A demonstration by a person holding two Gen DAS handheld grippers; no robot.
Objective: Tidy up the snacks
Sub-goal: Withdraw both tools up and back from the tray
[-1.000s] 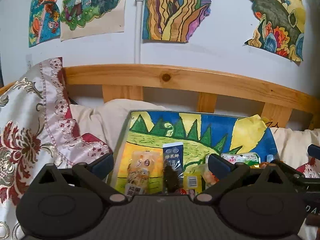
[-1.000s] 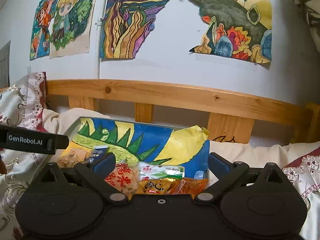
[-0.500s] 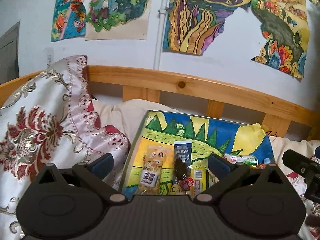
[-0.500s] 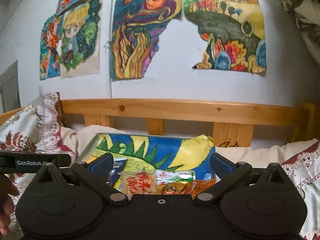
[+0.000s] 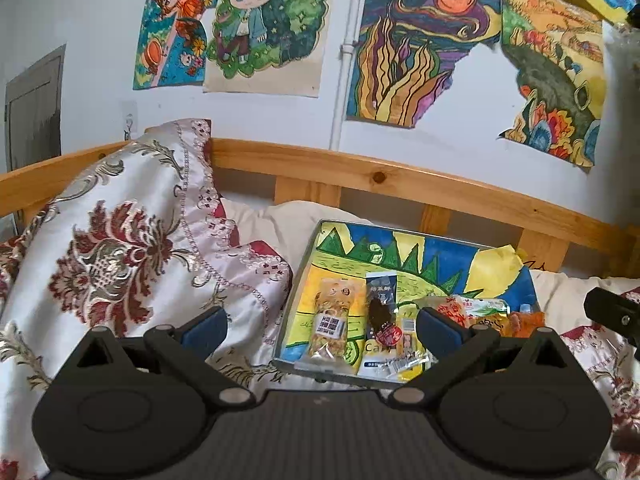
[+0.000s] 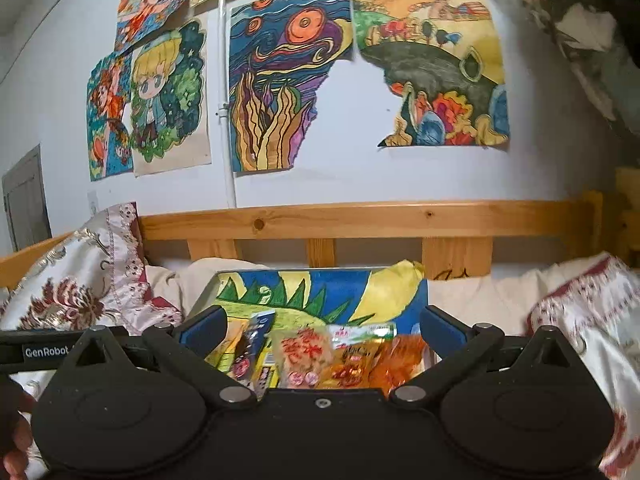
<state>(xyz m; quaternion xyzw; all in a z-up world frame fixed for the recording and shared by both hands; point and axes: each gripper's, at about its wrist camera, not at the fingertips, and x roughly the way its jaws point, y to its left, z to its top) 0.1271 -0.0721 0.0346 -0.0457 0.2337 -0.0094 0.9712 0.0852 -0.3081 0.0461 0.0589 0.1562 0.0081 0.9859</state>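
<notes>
Left wrist shows both my grippers (image 5: 320, 326) (image 6: 320, 328) spread wide and empty; snacks (image 5: 376, 320) overlap at 12 o'clock on the tray (image 5: 296, 308), so I might pinch two.

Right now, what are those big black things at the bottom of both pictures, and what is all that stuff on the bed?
Those black shapes are grabbing tools that a person holds, one in each hand. Each has a camera looking forward along its tongs, so each picture comes from one tool. In the left one, the left tongs are wide open and hold nothing. In the right one, the right tongs are open and empty too. On the bed lies a colourful painted board with snack packets on it: a yellow packet, a dark packet, and orange packets. A flowery blanket is beside it.
</notes>
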